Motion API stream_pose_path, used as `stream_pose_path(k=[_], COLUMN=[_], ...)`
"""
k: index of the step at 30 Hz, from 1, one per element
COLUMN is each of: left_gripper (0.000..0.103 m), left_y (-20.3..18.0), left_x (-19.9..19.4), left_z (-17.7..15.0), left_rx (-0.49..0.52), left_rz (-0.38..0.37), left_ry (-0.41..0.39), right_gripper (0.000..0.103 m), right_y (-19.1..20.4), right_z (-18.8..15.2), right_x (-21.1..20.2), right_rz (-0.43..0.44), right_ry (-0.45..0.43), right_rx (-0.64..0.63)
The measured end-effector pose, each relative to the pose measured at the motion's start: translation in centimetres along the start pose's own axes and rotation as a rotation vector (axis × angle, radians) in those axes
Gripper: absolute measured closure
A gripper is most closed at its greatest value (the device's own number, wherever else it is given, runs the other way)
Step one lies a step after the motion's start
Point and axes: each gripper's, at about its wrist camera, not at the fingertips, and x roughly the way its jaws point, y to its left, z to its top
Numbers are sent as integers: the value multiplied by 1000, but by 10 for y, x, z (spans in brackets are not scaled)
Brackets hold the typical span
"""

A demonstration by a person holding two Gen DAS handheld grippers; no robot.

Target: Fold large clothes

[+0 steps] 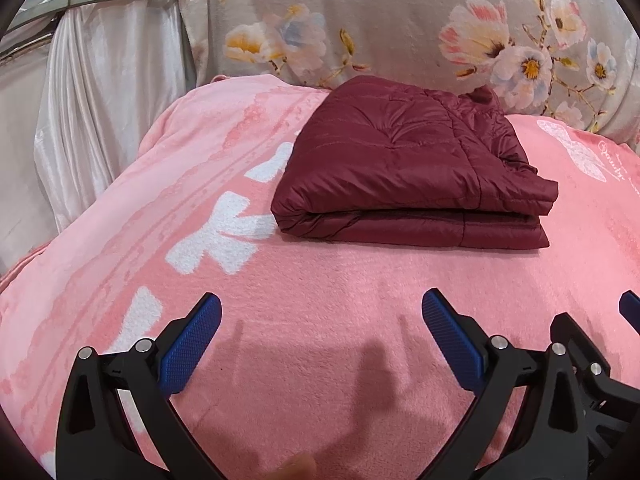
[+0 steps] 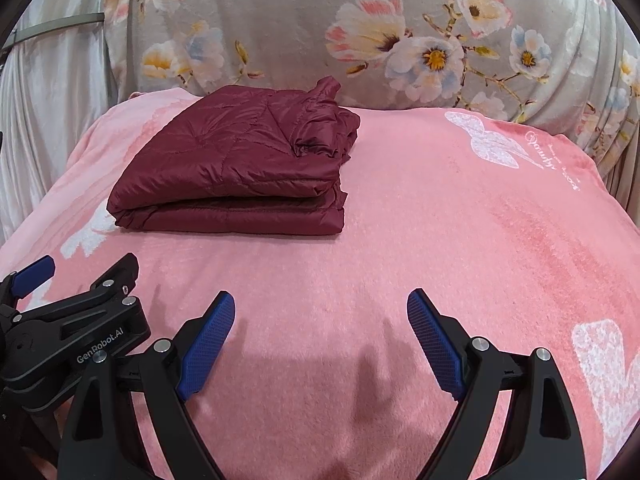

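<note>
A dark red quilted jacket lies folded into a thick rectangle on the pink blanket; in the right wrist view the jacket sits at the left, collar end toward the back. My left gripper hovers open over bare blanket, well short of the jacket's near edge, nothing between its blue pads. My right gripper is open too, over the blanket to the right of the jacket and apart from it. The two grippers stand side by side near the front.
A grey floral cover rises behind the pink blanket. White satin drapery with a metal rail hangs at the left. The pink blanket carries white butterfly prints and drops off at its left and right edges.
</note>
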Motion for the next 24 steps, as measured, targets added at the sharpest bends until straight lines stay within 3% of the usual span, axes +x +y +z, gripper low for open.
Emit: stream_pose_path(k=[24], left_gripper=[5], left_y=[2], left_x=[-6], left_z=[-10], left_rx=[-13], left_rz=[5], left_ry=[28], right_gripper=[17], right_y=[-2], right_z=[-10], right_x=[-8], right_rz=[2], right_ry=[12], right_rx=[15])
